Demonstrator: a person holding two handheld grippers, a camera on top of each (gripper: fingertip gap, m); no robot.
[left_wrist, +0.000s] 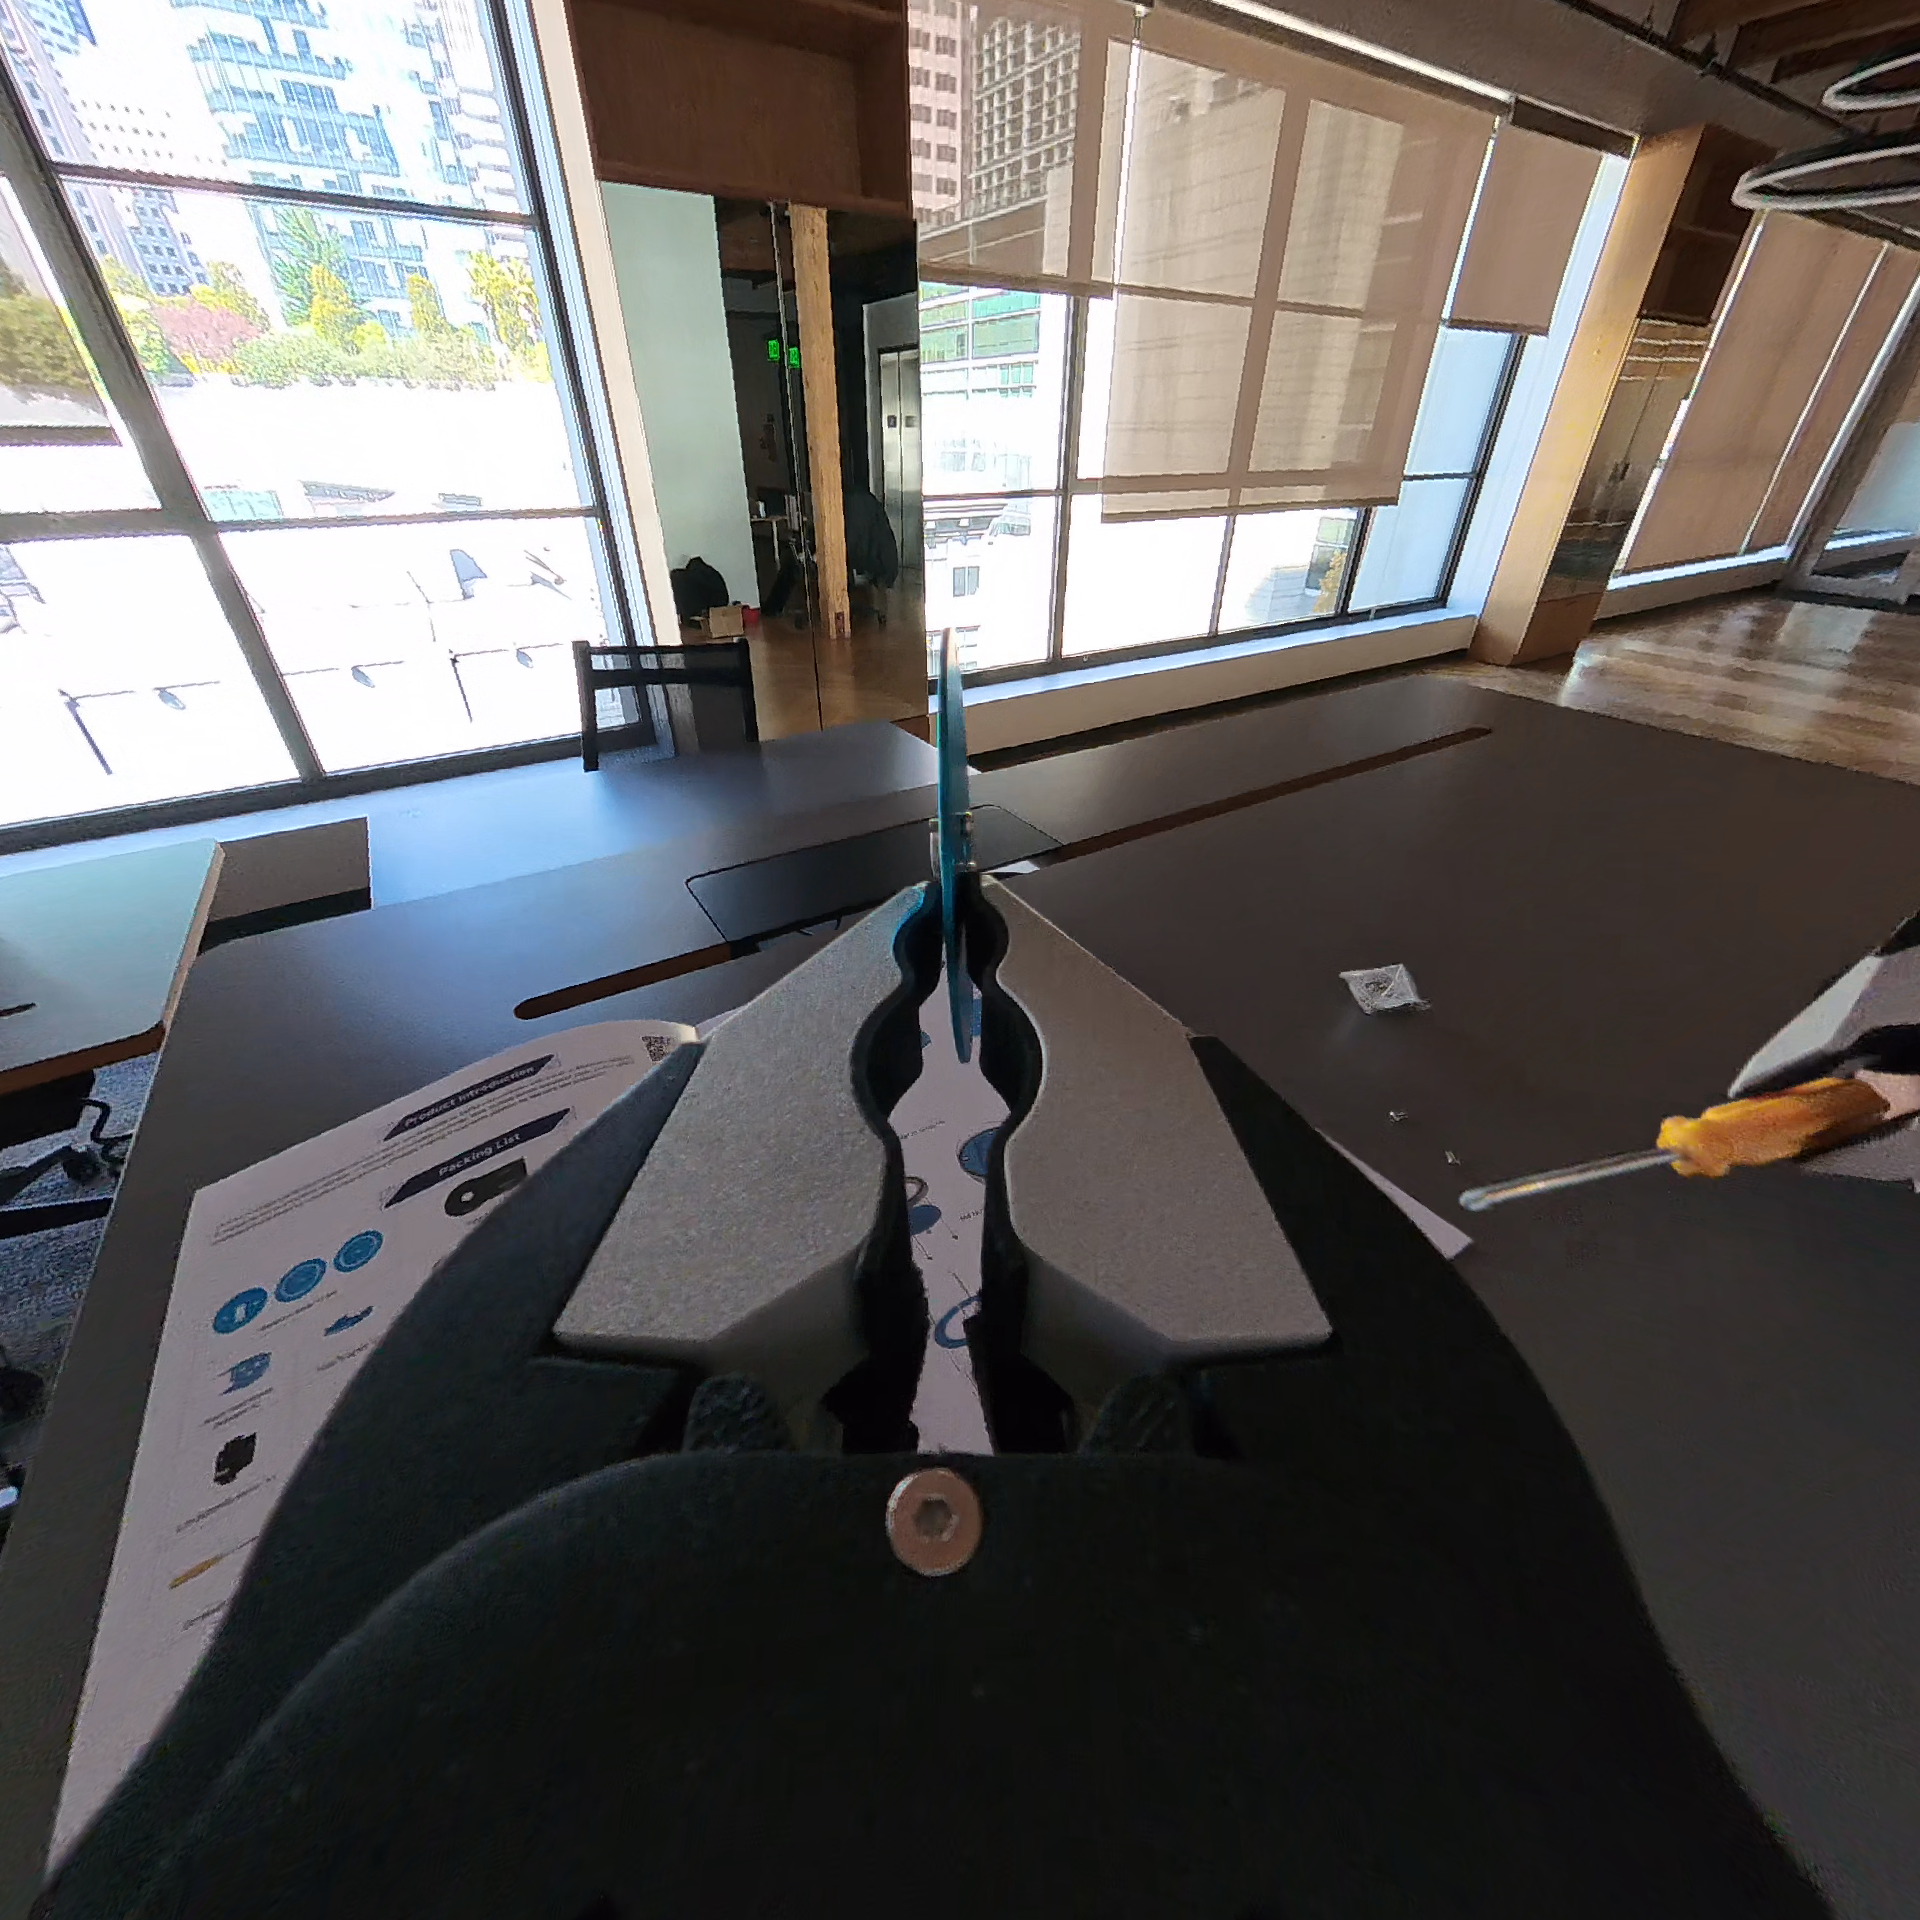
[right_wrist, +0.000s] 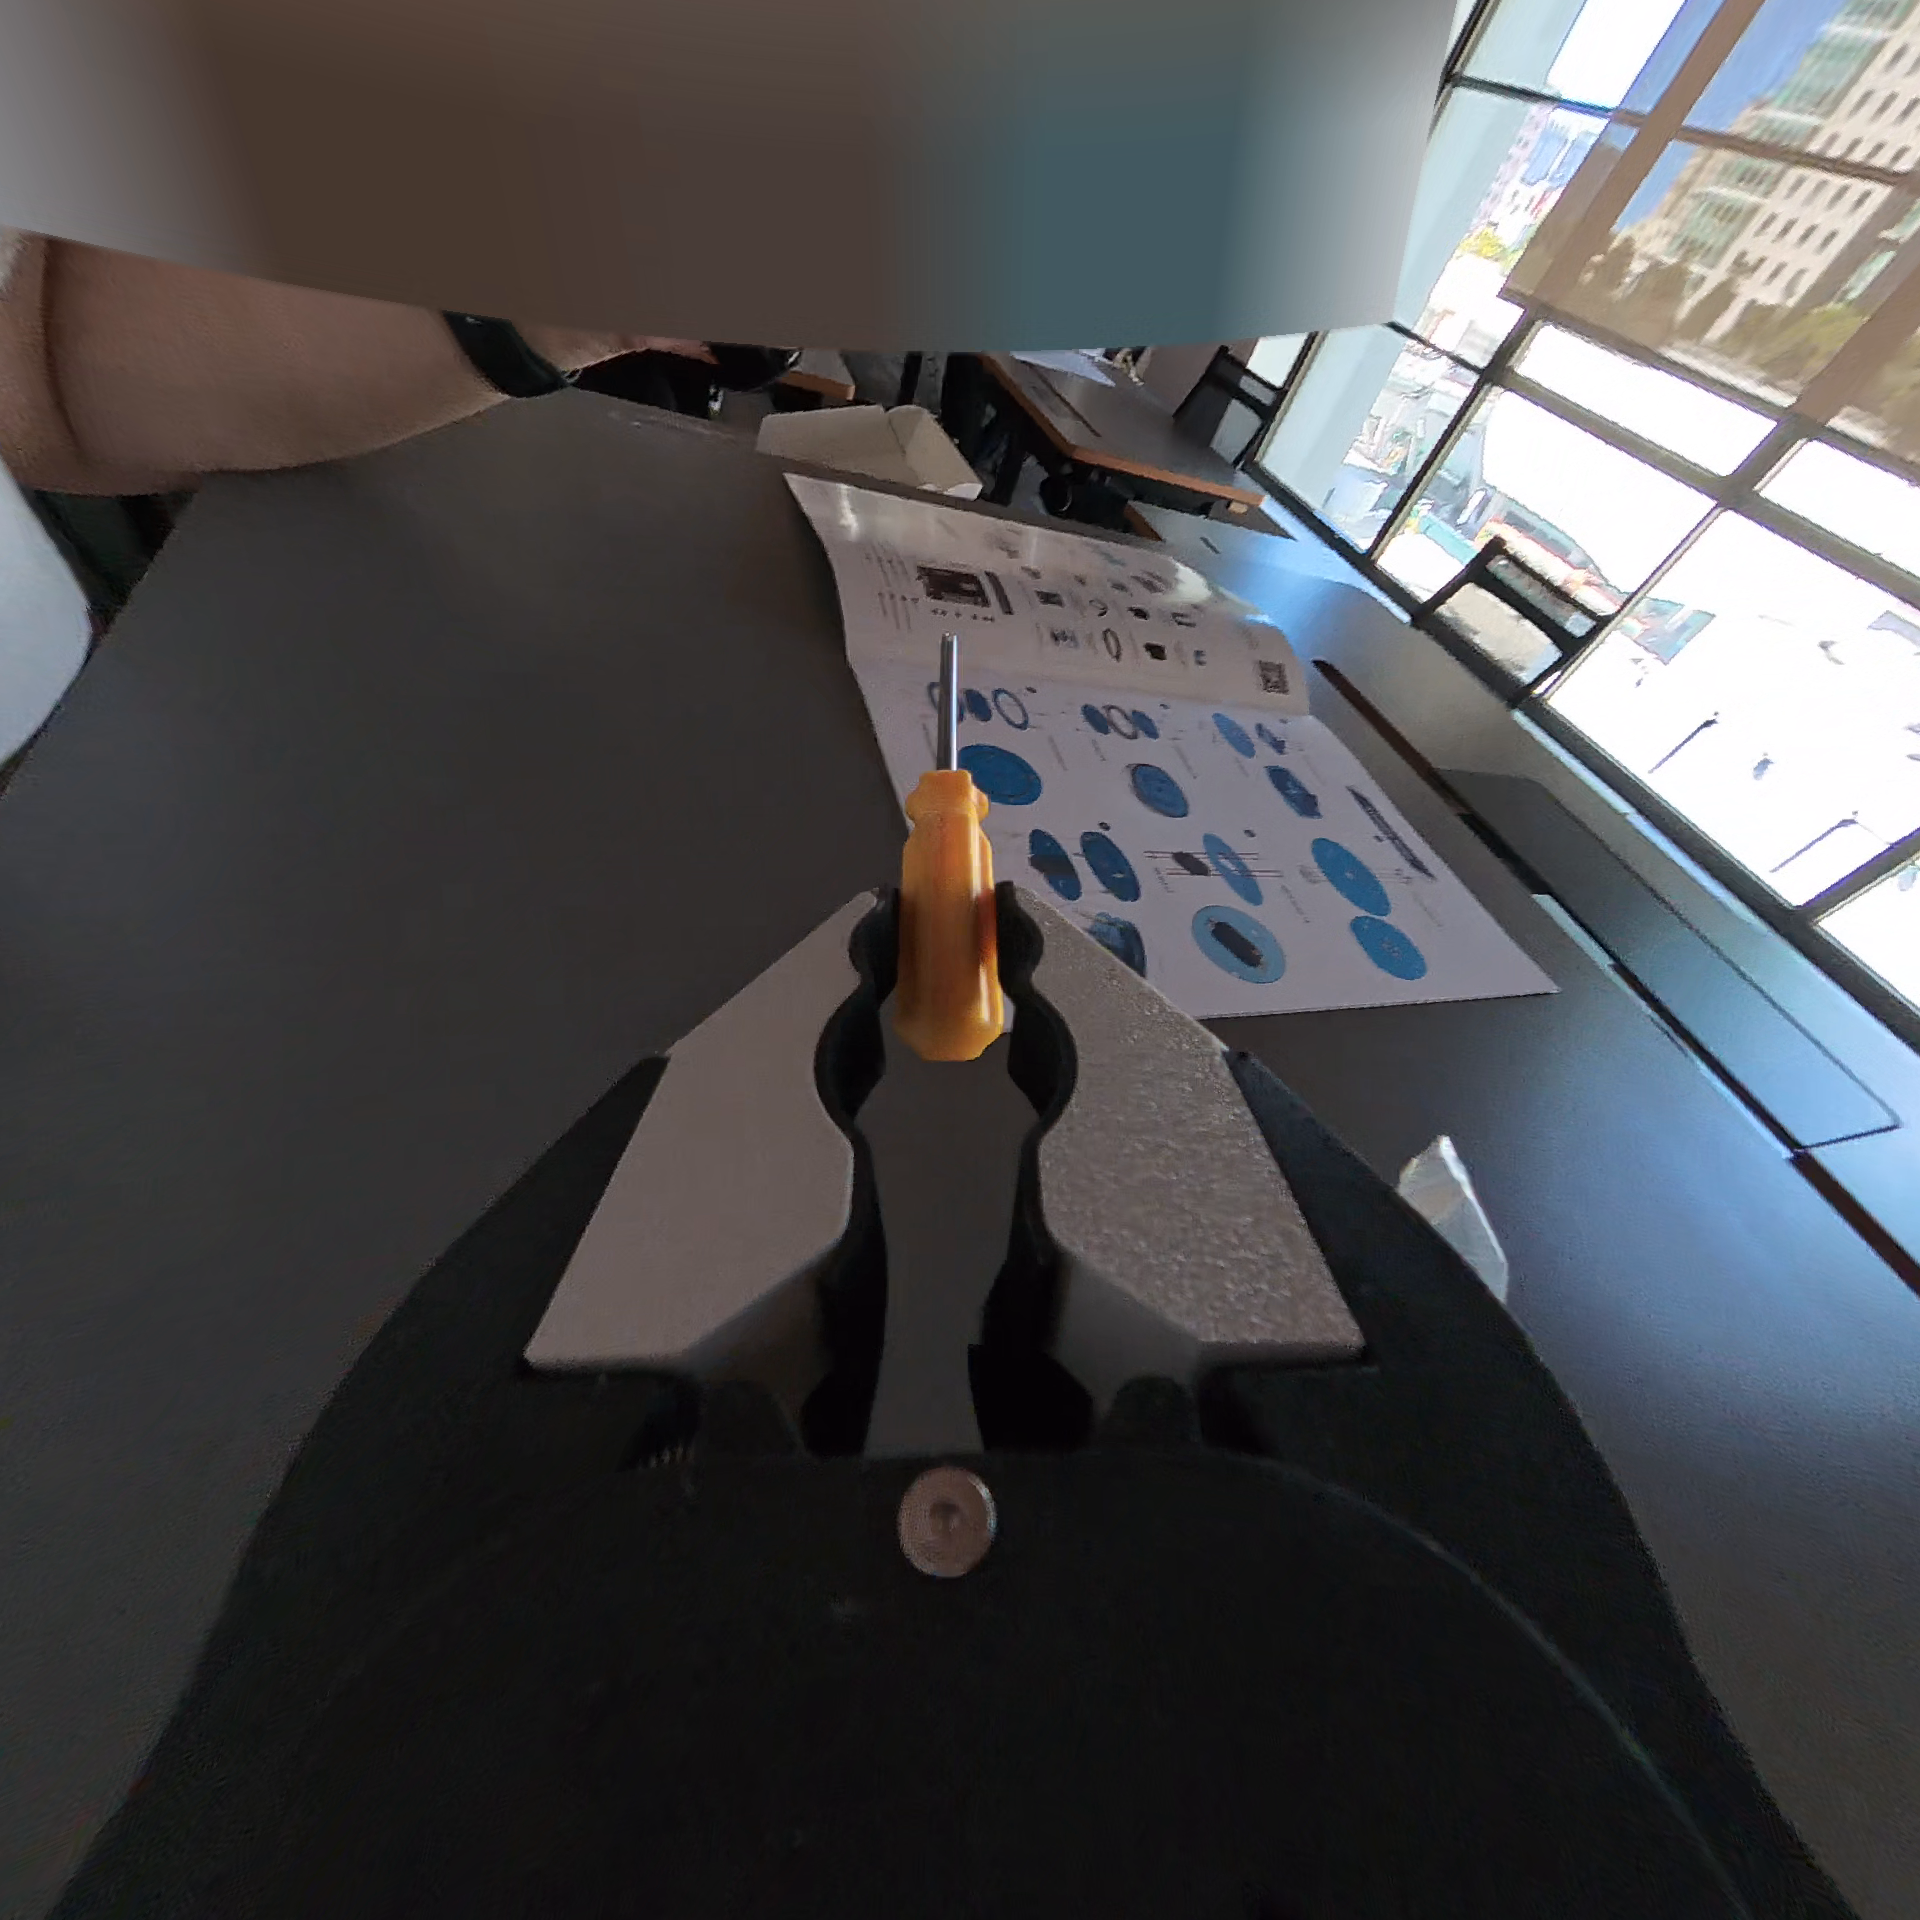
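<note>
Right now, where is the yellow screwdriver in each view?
Left wrist view: screwdriver at the right edge, held by the right gripper.
Right wrist view: screwdriver at centre, between the fingers, tip pointing away.
Shared landmark: the instruction sheet.

Place: an office floor in a city high-rise.
Windows: tall panes (left_wrist: 291, 416) look out on towers and rooftop trees; roller shades (left_wrist: 1247, 291) hang halfway down.
Furniture: long dark desks (left_wrist: 1558, 883) with cable slots stand in rows, with office chairs (left_wrist: 52, 1143) beside them.
Floor: polished wood (left_wrist: 1714, 675).
Ceiling: exposed beams and ring lights (left_wrist: 1829, 177).
</note>
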